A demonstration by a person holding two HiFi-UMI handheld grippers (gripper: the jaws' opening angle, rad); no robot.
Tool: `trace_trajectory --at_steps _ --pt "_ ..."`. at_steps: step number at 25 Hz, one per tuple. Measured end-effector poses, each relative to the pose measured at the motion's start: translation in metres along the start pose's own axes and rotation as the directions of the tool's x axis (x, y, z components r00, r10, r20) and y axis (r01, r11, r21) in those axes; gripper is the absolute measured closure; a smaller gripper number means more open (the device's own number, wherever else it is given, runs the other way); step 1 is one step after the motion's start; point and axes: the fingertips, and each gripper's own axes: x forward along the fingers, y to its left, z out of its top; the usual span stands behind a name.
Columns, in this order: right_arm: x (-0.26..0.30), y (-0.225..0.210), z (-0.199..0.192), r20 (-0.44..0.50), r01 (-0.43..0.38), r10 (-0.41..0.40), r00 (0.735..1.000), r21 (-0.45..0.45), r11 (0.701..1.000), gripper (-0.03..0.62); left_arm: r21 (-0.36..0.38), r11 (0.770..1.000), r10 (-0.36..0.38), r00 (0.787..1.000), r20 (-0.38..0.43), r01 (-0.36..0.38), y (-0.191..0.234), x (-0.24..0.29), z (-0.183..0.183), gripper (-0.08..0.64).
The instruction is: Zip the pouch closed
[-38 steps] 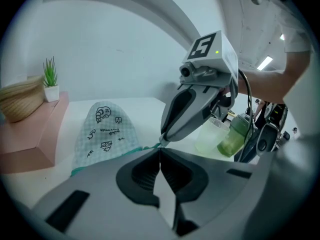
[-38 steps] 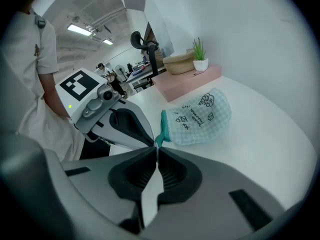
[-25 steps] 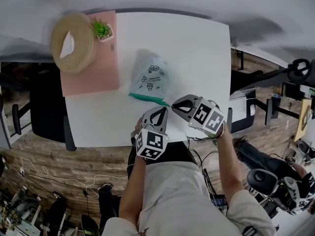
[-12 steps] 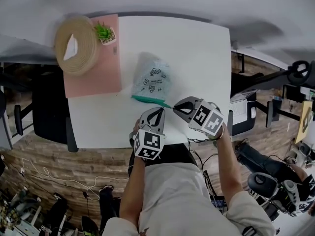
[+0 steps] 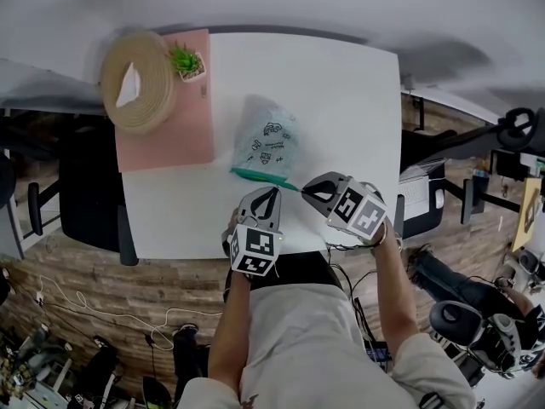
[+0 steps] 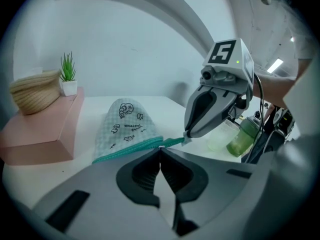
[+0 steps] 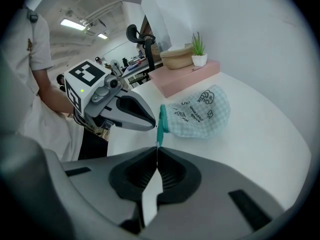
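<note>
Left gripper point(image 5: 272, 192): jaws pressed together, their tips on the teal zipper band point(image 6: 127, 149) with a small pale bit, seemingly the zipper pull point(image 6: 160, 146), pinched between them. Checked pouch point(image 5: 266, 139): flat on the white table point(image 5: 341, 100) just beyond both grippers (well apart from the pink block point(image 5: 166, 130) at the left), mouth edge towards the person. Right gripper point(image 7: 157, 148): jaws also together, clamped on the zipper tail point(image 6: 174, 142) that juts past the mouth's right corner, holding the band taut.

Progress, as a judgement: both holds that zipping calls for are in place, one on the pull and one anchoring the tail. The pull sits at the right end of the mouth. The band to its left lies as one flat line, yet whether its teeth are meshed is too small to tell, so the slide may be finished or may all remain.
</note>
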Motion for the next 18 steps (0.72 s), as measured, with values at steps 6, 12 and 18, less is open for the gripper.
trace_trajectory --at_steps 6,12,18 --pt "-0.003 -0.003 -0.006 -0.021 0.031 -0.031 0.999 0.002 1.0 0.588 -0.043 0.997 0.059 0.998 -0.011 -0.06 0.027 -0.004 -0.008 0.562" --pt "-0.004 -0.004 -0.007 -0.027 0.045 -0.045 0.999 0.007 0.999 0.588 -0.05 0.994 0.098 0.995 -0.02 -0.099 0.041 -0.006 -0.01 0.561" --pt "-0.006 -0.007 -0.01 -0.031 0.06 -0.059 0.998 0.017 0.998 0.588 -0.055 0.991 0.124 0.992 -0.032 -0.126 0.06 -0.011 -0.016 0.561"
